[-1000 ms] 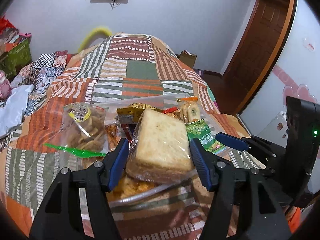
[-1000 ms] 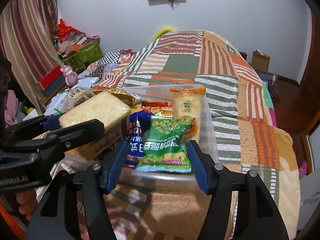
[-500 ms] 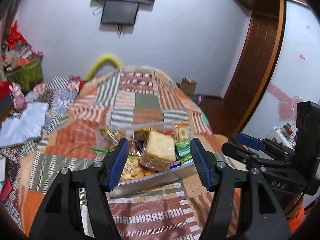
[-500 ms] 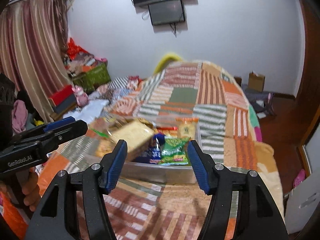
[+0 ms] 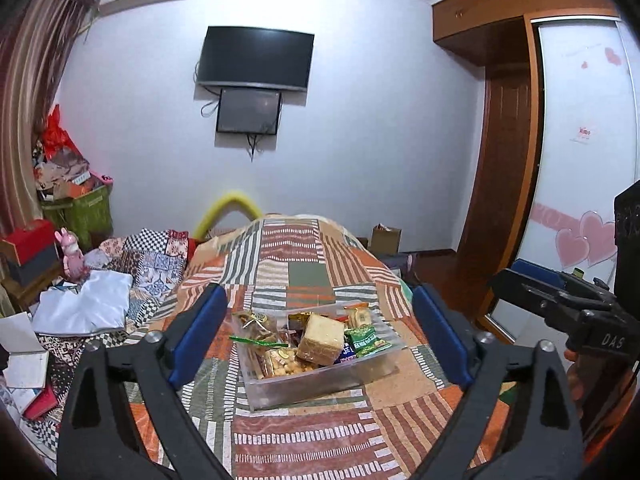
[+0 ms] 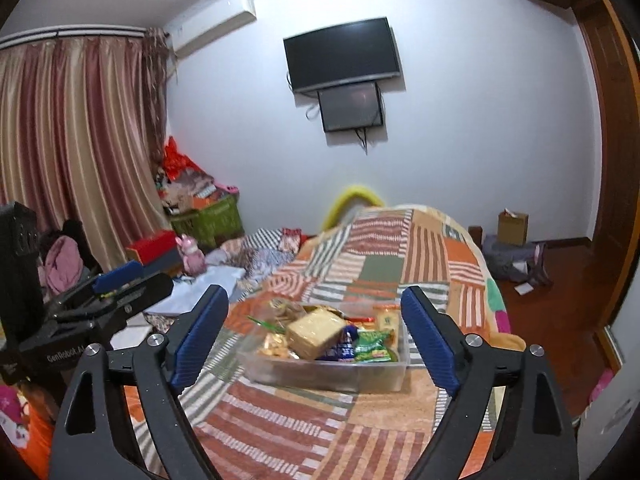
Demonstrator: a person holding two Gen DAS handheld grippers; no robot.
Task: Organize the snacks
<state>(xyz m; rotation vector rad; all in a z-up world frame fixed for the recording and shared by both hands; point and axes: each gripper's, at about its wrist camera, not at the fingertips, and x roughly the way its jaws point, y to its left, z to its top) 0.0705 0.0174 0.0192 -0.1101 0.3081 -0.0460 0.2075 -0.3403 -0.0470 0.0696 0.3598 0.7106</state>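
A clear plastic bin (image 5: 312,384) (image 6: 360,376) sits on the patchwork bedspread, filled with snacks: a wrapped bread block (image 5: 322,338) (image 6: 316,332), a green pea packet (image 5: 366,340) (image 6: 372,346), bags of crackers (image 5: 280,360) and a biscuit pack (image 6: 386,318). My left gripper (image 5: 320,334) hangs well back from the bin, its jaws opening wide with nothing between them. My right gripper (image 6: 314,334) is likewise drawn back, jaws opening and empty. Each gripper shows at the edge of the other's view.
The patchwork bed (image 5: 304,276) runs toward the far wall with two screens (image 5: 256,58). Clutter, a pink toy (image 5: 72,254) and green crates (image 6: 208,216) lie to the left. A wardrobe (image 5: 580,160) and wooden door stand to the right.
Both grippers pulled back and rose away from the bin, so it looks much smaller. Both sets of jaws spread wider. The bread block and pea packet stay in the bin.
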